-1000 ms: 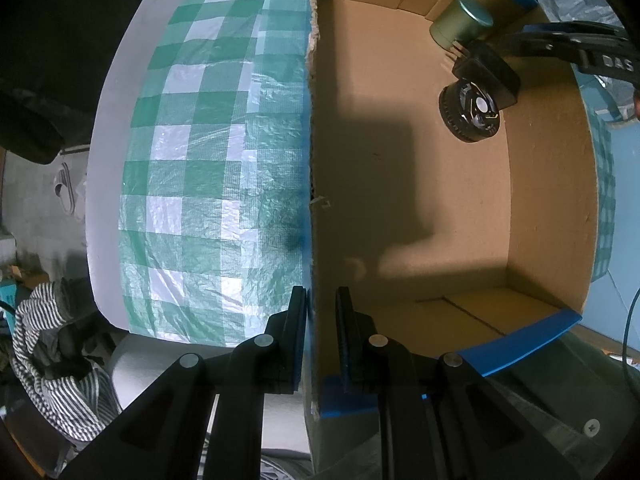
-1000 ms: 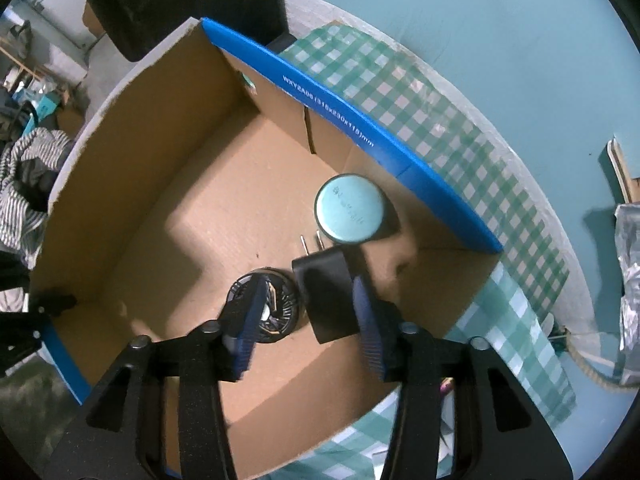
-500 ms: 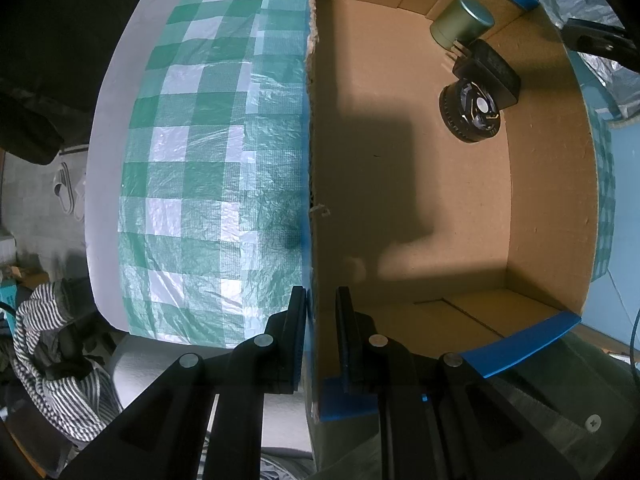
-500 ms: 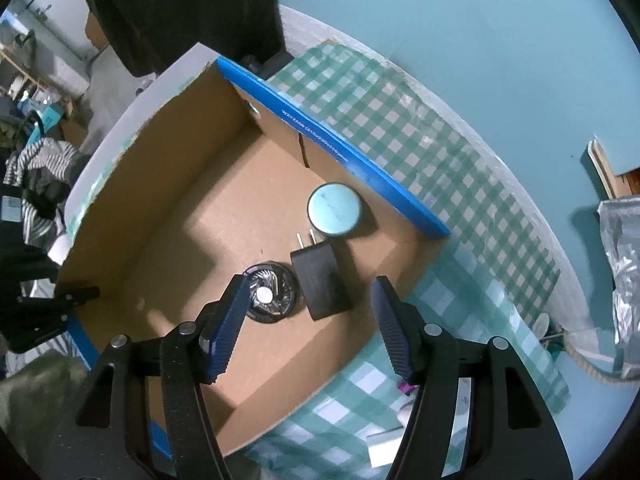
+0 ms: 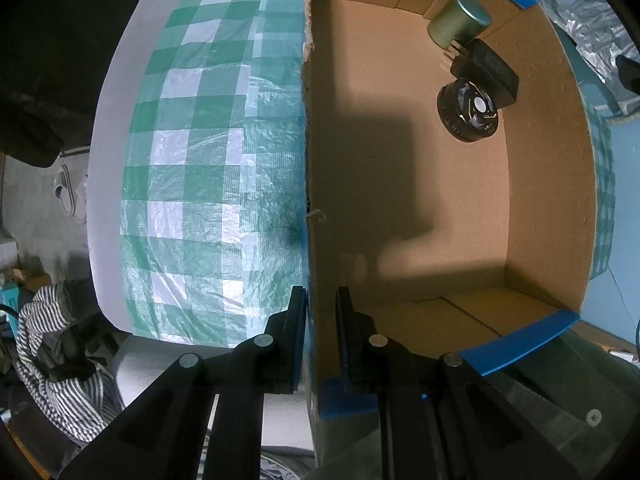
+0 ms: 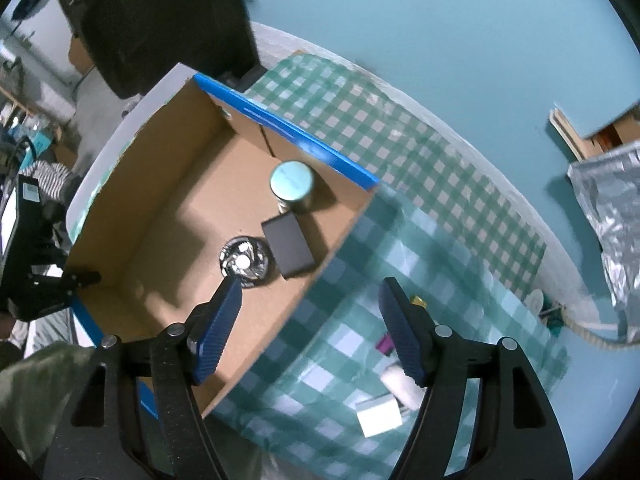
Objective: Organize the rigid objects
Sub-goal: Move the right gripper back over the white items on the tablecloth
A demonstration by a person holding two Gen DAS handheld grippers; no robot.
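A cardboard box (image 5: 400, 208) with blue-taped edges lies on a green checked tablecloth (image 5: 200, 160). Inside it are a round tin (image 5: 460, 20), a black power adapter (image 5: 486, 72) and a small black round fan (image 5: 468, 114); the tin (image 6: 291, 182), adapter (image 6: 288, 246) and fan (image 6: 243, 262) also show in the right wrist view. My left gripper (image 5: 321, 304) is shut on the box's near wall (image 5: 311, 240). My right gripper (image 6: 310, 296) is open and empty, raised above the box's right wall (image 6: 320, 284).
Small loose objects lie on the cloth (image 6: 400, 200) right of the box: a white block (image 6: 378, 416), a pale cylinder (image 6: 400, 384) and a purple item (image 6: 386, 344). A silver foil bag (image 6: 612, 200) lies at far right. Striped clothing (image 5: 52, 360) lies off the table's left.
My right gripper has let go of the black adapter, opened wider and pulled up and back out of the box toward the right. The left gripper has not moved.
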